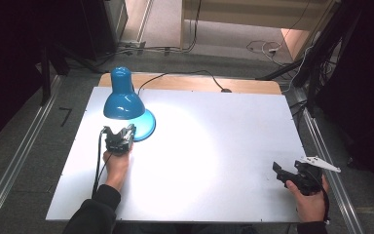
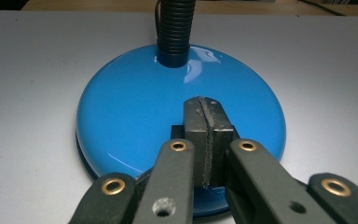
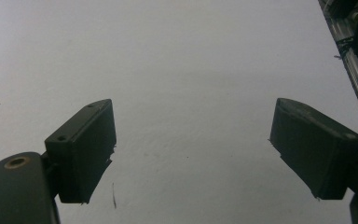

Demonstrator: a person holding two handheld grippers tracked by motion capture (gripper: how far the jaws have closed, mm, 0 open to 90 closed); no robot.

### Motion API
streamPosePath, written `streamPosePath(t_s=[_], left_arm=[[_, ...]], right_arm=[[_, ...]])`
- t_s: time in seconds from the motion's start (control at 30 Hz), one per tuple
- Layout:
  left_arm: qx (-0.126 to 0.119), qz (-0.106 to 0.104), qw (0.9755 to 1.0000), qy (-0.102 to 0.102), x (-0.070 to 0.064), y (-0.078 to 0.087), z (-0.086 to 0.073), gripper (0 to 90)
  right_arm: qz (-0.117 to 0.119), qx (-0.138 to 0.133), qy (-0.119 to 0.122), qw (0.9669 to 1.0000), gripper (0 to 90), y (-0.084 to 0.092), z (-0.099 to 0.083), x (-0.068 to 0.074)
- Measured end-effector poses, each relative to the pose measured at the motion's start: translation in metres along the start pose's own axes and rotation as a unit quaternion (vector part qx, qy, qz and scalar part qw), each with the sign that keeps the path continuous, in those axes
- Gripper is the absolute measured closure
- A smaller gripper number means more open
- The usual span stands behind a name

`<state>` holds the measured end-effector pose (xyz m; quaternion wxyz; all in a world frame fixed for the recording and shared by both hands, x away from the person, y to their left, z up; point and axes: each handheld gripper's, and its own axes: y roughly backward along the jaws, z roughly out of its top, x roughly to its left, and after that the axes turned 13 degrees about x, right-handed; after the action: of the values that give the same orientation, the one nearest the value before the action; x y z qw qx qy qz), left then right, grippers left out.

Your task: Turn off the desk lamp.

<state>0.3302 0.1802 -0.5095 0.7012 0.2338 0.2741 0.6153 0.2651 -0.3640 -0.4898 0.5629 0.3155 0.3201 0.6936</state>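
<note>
A blue desk lamp stands at the back left of the white table (image 1: pixel 214 146), switched on. Its shade (image 1: pixel 123 101) points down and throws a bright pool of light on the table. Its round blue base (image 2: pixel 135 116) carries a black ribbed neck (image 2: pixel 175 28). My left gripper (image 1: pixel 119 134) is shut, its pads pressed together with nothing between them. Its tips (image 2: pixel 207 112) rest over the near part of the base (image 1: pixel 147 126). My right gripper (image 1: pixel 288 169) stands open near the table's front right edge, with bare table between its jaws (image 3: pixel 193 149).
The lamp's black cable (image 1: pixel 185 74) runs along the table's wooden back edge to a dark plug (image 1: pixel 226 90). Metal rails (image 1: pixel 324 156) flank the table on both sides. Loose cables (image 1: pixel 263 46) lie on the floor behind.
</note>
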Motion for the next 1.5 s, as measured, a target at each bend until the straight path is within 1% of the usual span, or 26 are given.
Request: streamPosePath(t_s=[0.03, 0.13, 0.2, 0.3, 0.43, 0.67, 0.77, 0.83, 0.9, 0.97, 1.2, 1.33, 1.4, 1.5], left_arm=[[0.0, -0.001, 1.0, 0.001, 0.0, 0.0, 0.0, 90.0], [-0.001, 0.007, 1.0, -0.006, -0.003, -0.001, 0.001, 90.0], [0.0, 0.004, 1.0, -0.005, -0.002, -0.001, 0.001, 90.0], [-0.001, 0.008, 1.0, -0.006, -0.004, -0.001, 0.001, 90.0], [0.0, 0.002, 1.0, -0.003, -0.002, -0.001, 0.001, 90.0], [-0.001, 0.003, 1.0, -0.006, -0.002, -0.001, 0.001, 90.0], [0.0, 0.004, 1.0, -0.004, 0.0, -0.002, 0.002, 90.0], [-0.002, 0.009, 1.0, 0.0, 0.001, -0.005, 0.002, 90.0], [-0.002, 0.006, 1.0, 0.007, 0.003, -0.006, 0.003, 90.0], [-0.002, 0.008, 1.0, 0.004, 0.002, -0.006, 0.003, 90.0], [-0.002, 0.002, 0.9999, 0.01, 0.003, -0.006, 0.004, 90.0], [-0.004, 0.01, 0.9999, 0.005, 0.003, -0.007, 0.005, 90.0], [-0.005, 0.014, 0.9998, 0.011, 0.005, -0.007, 0.005, 90.0], [-0.003, 0.018, 0.9997, 0.013, 0.009, -0.007, 0.004, 90.0]], right_arm=[[0.0, 0.0, 0.0, 1.0, 13.1, 0.0, 0.0, 0.0], [0.0, 0.0, 0.0, 1.0, 13.1, 0.0, 0.0, 0.0], [0.0, 0.0, 0.0, 1.0, 13.1, 0.0, 0.0, 0.0], [0.001, 0.0, 0.0, 1.0, 13.1, 0.0, 0.0, 0.0], [0.001, 0.0, 0.0, 1.0, 13.1, 0.0, 0.0, 0.0], [0.002, 0.0, -0.001, 1.0, 13.1, 0.0, 0.0, 0.0], [0.002, 0.0, 0.0, 1.0, 13.1, 0.0, 0.0, 0.0], [0.002, 0.0, 0.0, 1.0, 13.1, 0.0, 0.0, 0.0], [0.002, 0.0, -0.001, 1.0, 13.1, 0.0, 0.0, 0.0], [0.002, 0.0, -0.002, 1.0, 13.1, 0.0, -0.001, 0.0], [0.003, 0.002, -0.003, 1.0, 13.1, -0.001, -0.001, 0.0], [0.003, 0.004, -0.003, 1.0, 13.1, -0.001, -0.001, 0.0], [0.002, 0.004, -0.004, 1.0, 13.1, -0.002, 0.0, -0.001], [0.004, 0.003, -0.004, 1.0, 13.1, -0.002, 0.0, -0.001]])
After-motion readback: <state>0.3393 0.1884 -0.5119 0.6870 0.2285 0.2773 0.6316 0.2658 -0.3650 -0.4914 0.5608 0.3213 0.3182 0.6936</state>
